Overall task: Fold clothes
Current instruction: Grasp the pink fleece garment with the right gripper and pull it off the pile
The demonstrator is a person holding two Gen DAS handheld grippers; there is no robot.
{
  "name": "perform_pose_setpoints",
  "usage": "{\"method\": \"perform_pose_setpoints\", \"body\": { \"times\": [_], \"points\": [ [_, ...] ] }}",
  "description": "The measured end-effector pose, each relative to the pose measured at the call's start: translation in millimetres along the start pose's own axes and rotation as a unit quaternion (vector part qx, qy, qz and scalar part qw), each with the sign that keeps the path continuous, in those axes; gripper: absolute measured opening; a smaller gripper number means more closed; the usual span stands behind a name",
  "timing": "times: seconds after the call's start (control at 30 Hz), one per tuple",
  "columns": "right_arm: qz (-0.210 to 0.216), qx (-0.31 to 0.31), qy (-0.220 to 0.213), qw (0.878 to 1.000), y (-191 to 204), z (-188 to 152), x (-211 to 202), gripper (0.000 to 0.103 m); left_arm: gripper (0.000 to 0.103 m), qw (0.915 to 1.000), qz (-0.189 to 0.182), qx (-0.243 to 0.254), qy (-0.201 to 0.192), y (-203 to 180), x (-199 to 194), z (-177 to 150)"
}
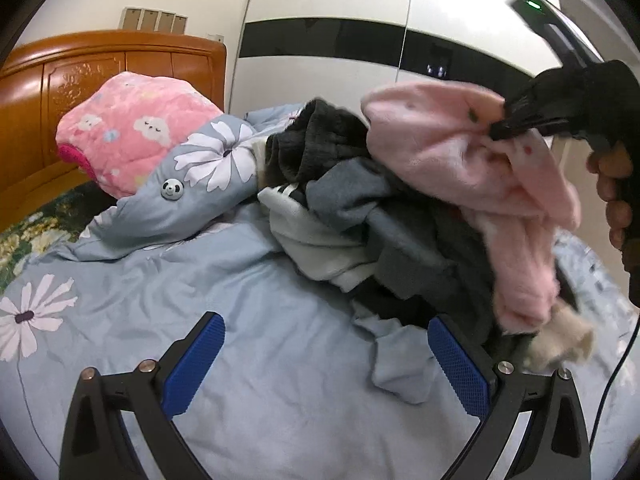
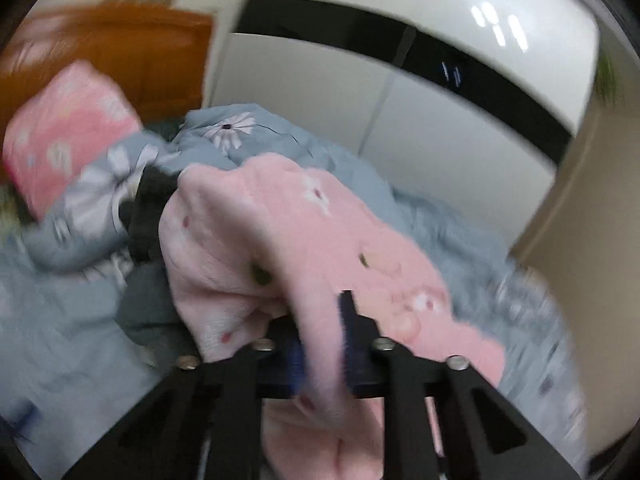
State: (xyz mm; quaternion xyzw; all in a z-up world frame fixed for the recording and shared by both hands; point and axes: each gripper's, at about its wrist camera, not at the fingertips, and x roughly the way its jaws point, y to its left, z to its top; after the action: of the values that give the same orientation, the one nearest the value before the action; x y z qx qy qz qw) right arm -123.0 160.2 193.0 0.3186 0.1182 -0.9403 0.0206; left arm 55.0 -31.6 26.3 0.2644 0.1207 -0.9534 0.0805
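Left wrist view: right gripper (image 1: 500, 130) clamped pink garment (image 1: 460, 168) above unfolded pile (image 1: 360, 208); left gripper (image 1: 326, 364) gaped empty.

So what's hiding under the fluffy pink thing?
Under the pink garment, held up by the right tongs, lies a pile of grey, dark and white clothes on the blue quilt. A beige bit pokes out below. Whatever lies deeper is covered.

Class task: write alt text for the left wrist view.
The right tool grips a fluffy pink garment, lifting it off a heap of grey clothes on a blue flowered quilt. The left tool hovers open.
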Motion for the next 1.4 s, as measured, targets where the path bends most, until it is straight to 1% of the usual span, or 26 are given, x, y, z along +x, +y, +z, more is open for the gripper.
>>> {"method": "perform_pose_setpoints", "body": {
  "times": [0.07,0.1,0.2,0.27,0.37,0.43,0.53,0.57,0.67,0.73,0.8,0.9,1.0,1.07,1.13,1.23,1.3,1.33,1.4],
  "points": [
    [0.006,0.053,-0.016,0.998,-23.6,2.9,-32.0,0.008,0.103,0.9996,-0.015,-0.019,0.017,6.3,-12.8,-3.1],
    [0.001,0.064,-0.027,0.998,-31.0,3.5,-48.6,0.008,0.103,0.9990,-0.023,-0.026,0.027,9.1,-18.9,-4.8],
    [-0.012,0.087,-0.049,0.995,-53.6,4.0,-105.2,0.007,0.103,0.9969,-0.048,-0.030,0.054,17.0,-43.3,-8.6],
    [-0.025,0.099,-0.064,0.993,-72.3,-0.3,-151.7,0.007,0.103,0.9961,-0.052,-0.028,0.066,23.3,-67.8,-8.3],
    [-0.048,0.107,-0.092,0.989,-93.2,-4.9,-226.4,0.006,0.103,0.9959,-0.053,-0.024,0.069,37.0,-106.5,-3.1],
    [-0.064,0.115,-0.105,0.986,-106.6,-17.1,-273.4,0.006,0.103,0.9951,-0.061,-0.024,0.074,43.6,-128.7,-0.4],
    [-0.088,0.139,-0.108,0.980,-126.5,-57.6,-332.5,0.006,0.103,0.9931,-0.077,-0.024,0.085,51.3,-158.9,2.7],
    [-0.095,0.149,-0.103,0.979,-131.5,-72.9,-344.4,0.006,0.103,0.9923,-0.083,-0.024,0.089,53.9,-169.0,3.7],
    [-0.121,0.163,-0.059,0.977,-144.4,-131.1,-365.5,0.006,0.103,0.9894,-0.101,-0.024,0.101,59.7,-197.8,5.3],
    [-0.143,0.165,-0.024,0.976,-151.2,-172.0,-373.9,0.006,0.103,0.9860,-0.119,-0.020,0.114,55.0,-211.2,0.5],
    [-0.159,0.179,0.010,0.971,-155.4,-217.6,-379.5,0.006,0.103,0.9837,-0.130,-0.009,0.123,45.2,-222.0,-6.7],
    [-0.176,0.217,0.040,0.959,-170.4,-283.1,-398.5,0.006,0.103,0.9811,-0.139,0.013,0.134,26.7,-230.8,-17.7],
    [-0.191,0.268,0.058,0.942,-187.1,-342.9,-421.2,0.006,0.103,0.9774,-0.146,0.038,0.148,0.8,-231.9,-25.4],
    [-0.200,0.305,0.060,0.929,-200.4,-372.5,-431.3,0.006,0.103,0.9741,-0.151,0.056,0.159,-17.2,-229.6,-29.3],
    [-0.207,0.343,0.060,0.914,-213.6,-401.6,-440.9,0.006,0.103,0.9691,-0.159,0.068,0.176,-40.0,-222.3,-32.3],
    [-0.215,0.373,0.067,0.900,-226.5,-430.4,-446.6,0.006,0.103,0.9635,-0.164,0.066,0.201,-64.6,-204.4,-40.0],
    [-0.212,0.389,0.068,0.894,-230.8,-448.3,-451.3,0.006,0.102,0.9579,-0.162,0.056,0.230,-77.4,-188.7,-48.7],
    [-0.210,0.392,0.068,0.893,-230.9,-454.6,-452.1,0.006,0.102,0.9544,-0.164,0.046,0.245,-82.7,-180.0,-53.3],
    [-0.204,0.390,0.071,0.895,-228.0,-461.9,-451.6,0.006,0.102,0.9484,-0.162,0.035,0.270,-93.5,-164.2,-63.5]
  ]
}}
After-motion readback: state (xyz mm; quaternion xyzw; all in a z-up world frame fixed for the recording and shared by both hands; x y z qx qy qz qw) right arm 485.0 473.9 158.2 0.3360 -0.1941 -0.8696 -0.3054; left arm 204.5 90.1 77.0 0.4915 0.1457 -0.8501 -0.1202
